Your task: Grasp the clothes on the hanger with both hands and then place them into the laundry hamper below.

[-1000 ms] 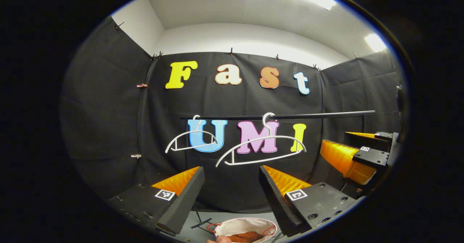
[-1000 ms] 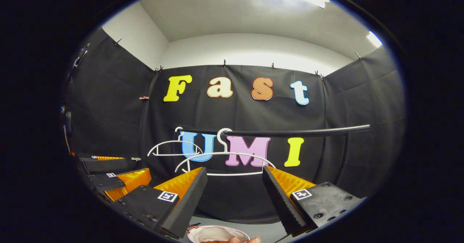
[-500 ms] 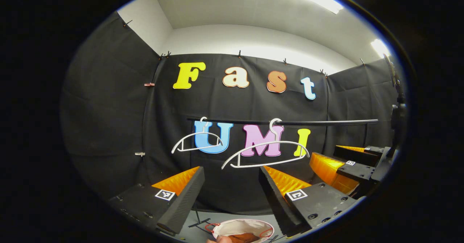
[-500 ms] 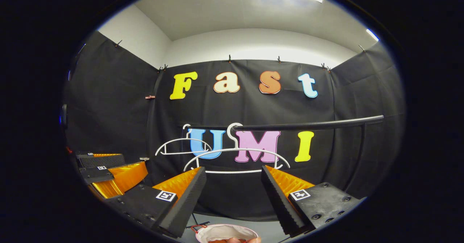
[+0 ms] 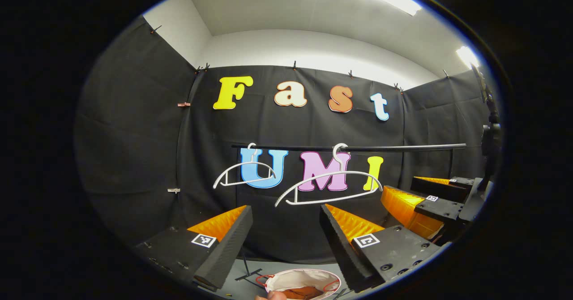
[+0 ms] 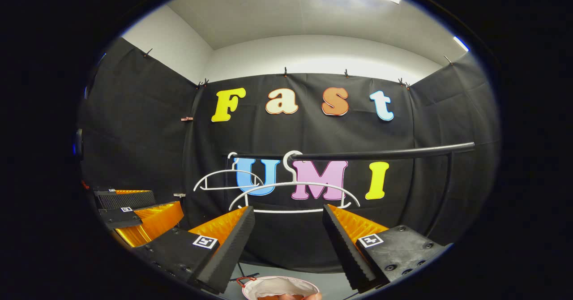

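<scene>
Since one second ago both views have shifted only a little, and the right gripper sits a bit lower at the edge of the left gripper view; the two white hangers on the rail hang bare. Both the left gripper and the right one have their fingers spread and hold nothing; the brown clothes lie inside the hamper below, so the task looks finished.
</scene>
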Demonstrator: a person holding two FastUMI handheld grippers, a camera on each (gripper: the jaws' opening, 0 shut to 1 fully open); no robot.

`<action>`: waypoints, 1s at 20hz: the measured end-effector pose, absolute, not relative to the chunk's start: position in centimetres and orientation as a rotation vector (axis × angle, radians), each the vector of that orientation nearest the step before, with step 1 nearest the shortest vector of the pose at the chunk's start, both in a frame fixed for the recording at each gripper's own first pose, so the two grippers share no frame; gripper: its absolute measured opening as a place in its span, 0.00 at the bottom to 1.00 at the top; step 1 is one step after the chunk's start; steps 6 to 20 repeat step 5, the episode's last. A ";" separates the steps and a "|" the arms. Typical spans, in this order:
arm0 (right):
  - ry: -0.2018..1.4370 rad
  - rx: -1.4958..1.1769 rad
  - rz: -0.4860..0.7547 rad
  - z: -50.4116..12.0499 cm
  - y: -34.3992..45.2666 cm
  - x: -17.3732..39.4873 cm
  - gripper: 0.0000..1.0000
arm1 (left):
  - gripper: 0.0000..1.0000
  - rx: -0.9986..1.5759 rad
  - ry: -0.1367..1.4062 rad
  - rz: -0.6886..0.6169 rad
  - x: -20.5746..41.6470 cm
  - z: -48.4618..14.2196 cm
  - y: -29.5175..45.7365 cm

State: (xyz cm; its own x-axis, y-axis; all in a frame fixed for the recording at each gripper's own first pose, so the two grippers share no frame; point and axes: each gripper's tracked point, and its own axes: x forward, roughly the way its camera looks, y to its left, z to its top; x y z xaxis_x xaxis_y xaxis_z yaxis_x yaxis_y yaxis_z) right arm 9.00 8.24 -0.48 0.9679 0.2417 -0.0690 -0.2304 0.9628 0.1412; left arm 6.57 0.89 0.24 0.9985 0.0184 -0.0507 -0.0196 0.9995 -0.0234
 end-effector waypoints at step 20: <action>0.074 0.142 0.242 0.1 8.3 8.8 0.98 | 0.95 -0.016 0.054 0.009 6.6 0.2 0.4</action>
